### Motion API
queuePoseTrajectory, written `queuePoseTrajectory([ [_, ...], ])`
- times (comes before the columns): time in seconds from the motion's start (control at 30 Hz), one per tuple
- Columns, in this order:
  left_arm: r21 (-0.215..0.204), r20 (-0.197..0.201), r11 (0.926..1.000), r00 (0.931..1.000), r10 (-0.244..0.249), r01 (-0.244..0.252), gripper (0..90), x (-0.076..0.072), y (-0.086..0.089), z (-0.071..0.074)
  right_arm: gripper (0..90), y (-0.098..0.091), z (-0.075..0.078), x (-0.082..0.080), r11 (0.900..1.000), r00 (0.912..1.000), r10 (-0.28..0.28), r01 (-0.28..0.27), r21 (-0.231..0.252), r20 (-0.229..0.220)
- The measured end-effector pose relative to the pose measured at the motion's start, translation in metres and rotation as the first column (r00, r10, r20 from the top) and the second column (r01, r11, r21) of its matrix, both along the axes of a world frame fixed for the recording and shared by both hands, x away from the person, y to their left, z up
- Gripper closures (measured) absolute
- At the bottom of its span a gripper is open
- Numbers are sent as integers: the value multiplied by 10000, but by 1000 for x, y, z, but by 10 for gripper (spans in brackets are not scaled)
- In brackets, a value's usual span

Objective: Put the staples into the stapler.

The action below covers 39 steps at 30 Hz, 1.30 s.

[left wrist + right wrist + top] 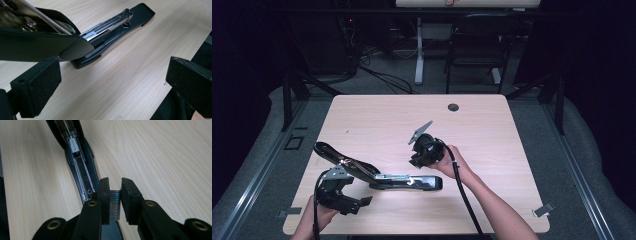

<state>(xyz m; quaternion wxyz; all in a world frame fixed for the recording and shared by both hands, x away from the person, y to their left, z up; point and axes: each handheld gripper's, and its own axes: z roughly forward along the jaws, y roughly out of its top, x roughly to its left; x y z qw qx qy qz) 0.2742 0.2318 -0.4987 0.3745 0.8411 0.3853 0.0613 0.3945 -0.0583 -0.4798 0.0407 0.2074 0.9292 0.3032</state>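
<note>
A long black stapler [407,181] lies on the wooden table with its lid [343,161] swung up and back to the left. The bare metal staple channel [80,167] runs away from my right gripper [115,195], which is shut on a short strip of staples [115,206] held just above the channel's near end. In the high view my right gripper [416,159] hovers over the stapler's right half. My left gripper [112,85] stands open, its left pad [37,87] just beneath the raised lid [37,43]. Nothing lies between its jaws. My left gripper [357,204] is near the table's front left.
A round cable hole [453,107] sits near the table's far edge. A dark chair [474,50] and a white desk leg [418,55] stand on the floor beyond the table. The right gripper's cable [464,195] trails along the forearm.
</note>
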Motion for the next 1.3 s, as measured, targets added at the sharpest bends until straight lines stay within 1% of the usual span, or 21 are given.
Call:
queuePoseTrajectory([
  [0.03, 9, 16, 10000, 10000, -59, 59, 0, 0, 0, 1, 785, 1, 1, 0, 10000, 10000, 68, -68, 5, 43],
  [0.1, -50, 64, 10000, 10000, -13, 13, 0, 1, 0, 1, 784, 4, 2, 0, 9999, 9999, 127, -127, -12, 90],
  [0.17, -21, 24, 10000, 10000, -64, 64, 0, 2, 0, 1, 784, 7, 4, 0, 9997, 9996, 242, -241, -70, 120],
  [0.27, -13, 39, 10000, 10000, -77, 77, 0, 2, 0, 1, 784, 10, 6, 0, 9994, 9992, 343, -342, -25, 186],
  [0.37, -57, 171, 10000, 9998, -47, 48, 0, 1, 0, 1, 784, 14, 10, 1, 9984, 9983, 554, -555, 65, 180],
  [0.43, 22, 136, 10000, 9999, -77, 77, 0, 1, 2, 1, 784, 17, 12, 1, 9976, 9974, 694, -695, 61, 211],
  [0.47, -1, 113, 10000, 9999, -30, 30, 0, 0, 2, 1, 784, 18, 13, 1, 9969, 9967, 779, -781, 84, 217],
  [0.53, -40, 215, 10000, 9998, -26, 27, 0, 0, 2, 2, 784, 22, 13, 1, 9958, 9955, 913, -915, 56, 248],
  [0.6, -60, 202, 10000, 9998, -30, 31, 0, 0, 1, 2, 784, 25, 13, 1, 9947, 9941, 1023, -1023, -29, 360],
  [0.67, 54, 123, 9999, 9999, -102, 101, 0, 0, 0, 1, 784, 29, 13, 0, 9932, 9927, 1158, -1160, 34, 325],
  [0.7, 75, 121, 9999, 9999, -116, 115, 0, 0, 0, 1, 784, 30, 13, 0, 9922, 9916, 1244, -1243, -30, 363],
  [0.73, 84, 135, 9999, 9998, -126, 125, 0, 0, 0, 1, 784, 32, 13, 0, 9917, 9912, 1283, -1285, 33, 320],
  [0.8, 99, 178, 9998, 9997, -170, 168, 0, 0, -1, 1, 784, 34, 12, 0, 9897, 9890, 1430, -1433, 50, 383],
  [0.83, 104, 181, 9998, 9997, -167, 165, 0, 0, -1, 1, 784, 35, 11, 0, 9886, 9882, 1498, -1502, 87, 306],
  [0.87, 103, 177, 9998, 9997, -162, 160, 0, 0, -1, 1, 784, 36, 11, 0, 9877, 9872, 1557, -1560, 62, 342],
  [0.93, 98, 161, 9998, 9998, -148, 147, 0, 0, -1, 1, 784, 37, 9, 0, 9843, 9842, 1753, -1757, 163, 263],
  [1.0, 102, 163, 9998, 9997, -153, 151, 0, 0, -1, 1, 784, 39, 7, -1, 9813, 9809, 1922, -1925, 70, 290],
  [1.03, 97, 162, 9998, 9997, -157, 155, 0, 0, -1, 1, 784, 41, 6, -1, 9794, 9793, 2013, -2016, 105, 223],
  [1.1, 90, 152, 9998, 9998, -159, 157, 0, 0, -1, 0, 784, 43, 4, -1, 9760, 9758, 2176, -2176, -39, 209],
  [1.13, 97, 144, 9998, 9997, -175, 173, 0, 0, -1, 0, 784, 44, 3, -1, 9755, 9753, 2200, -2201, 17, 197],
  [1.3, 122, 143, 9997, 9997, -199, 198, 0, 0, -1, 0, 784, 50, -2, -2, 9688, 9688, 2476, -2474, -126, 138],
])
